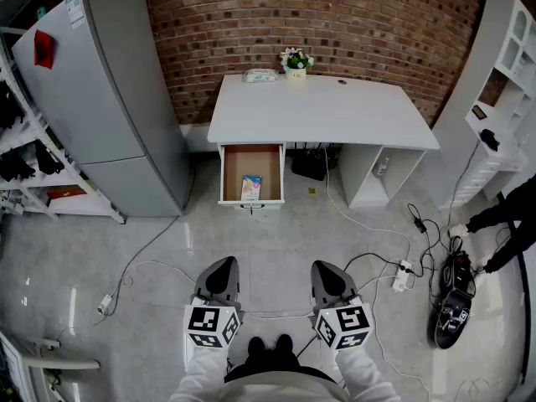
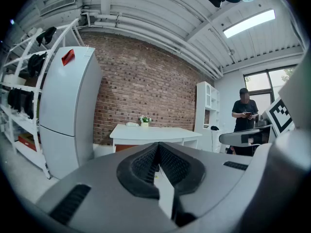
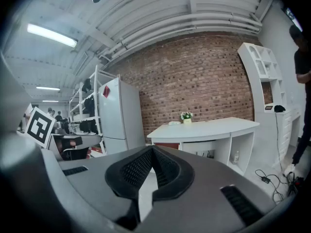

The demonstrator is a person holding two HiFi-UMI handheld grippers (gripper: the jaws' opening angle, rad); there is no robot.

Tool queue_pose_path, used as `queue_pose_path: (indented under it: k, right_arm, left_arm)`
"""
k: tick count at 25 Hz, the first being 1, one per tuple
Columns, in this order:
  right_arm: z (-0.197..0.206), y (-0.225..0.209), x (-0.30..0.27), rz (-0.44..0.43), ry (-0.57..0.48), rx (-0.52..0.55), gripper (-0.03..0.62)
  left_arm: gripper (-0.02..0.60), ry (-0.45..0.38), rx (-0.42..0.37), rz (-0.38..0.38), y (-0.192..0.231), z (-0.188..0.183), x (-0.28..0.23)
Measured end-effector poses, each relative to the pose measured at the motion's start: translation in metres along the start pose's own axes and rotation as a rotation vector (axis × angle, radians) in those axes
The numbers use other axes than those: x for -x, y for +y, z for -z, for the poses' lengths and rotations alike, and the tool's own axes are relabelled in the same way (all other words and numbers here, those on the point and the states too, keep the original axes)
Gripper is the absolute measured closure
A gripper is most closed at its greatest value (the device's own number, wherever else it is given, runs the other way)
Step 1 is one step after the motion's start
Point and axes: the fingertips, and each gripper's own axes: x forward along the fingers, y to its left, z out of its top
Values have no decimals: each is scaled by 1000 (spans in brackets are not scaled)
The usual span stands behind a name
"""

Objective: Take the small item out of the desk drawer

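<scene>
The white desk (image 1: 322,111) stands against the brick wall, and its left drawer (image 1: 251,174) is pulled open. A small flat item (image 1: 251,188) with a colourful print lies near the drawer's front. Both grippers hover low over the floor, well short of the desk. My left gripper (image 1: 222,264) and my right gripper (image 1: 323,266) point toward the desk. In the left gripper view the left gripper's (image 2: 158,145) pads meet with nothing between them. The right gripper's (image 3: 151,149) pads likewise touch, empty. The desk (image 2: 154,132) shows far ahead in both gripper views.
A grey fridge (image 1: 109,99) stands left of the desk, with shelving (image 1: 25,157) beyond it. A white shelf unit (image 1: 502,82) is at the right. Cables and a power strip (image 1: 402,275) lie on the floor. A person (image 1: 507,216) reaches in at the right. A flower pot (image 1: 295,59) sits on the desk.
</scene>
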Motion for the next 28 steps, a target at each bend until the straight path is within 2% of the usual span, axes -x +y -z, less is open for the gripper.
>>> queue_pose_path:
  k: [12,22,28]
  right_arm:
    - [10,-3,0,-8,20,-27,571]
    - [9,-21,0,-30,11,-26,571]
    - [6,-27,1,-44,1,-29,571]
  left_arm:
    - [566,7,2,-8,-2,4,-1]
    - [566,5,-10,-56,-12,7,-13]
    - [566,-1,-14,-58,-16,3,-17]
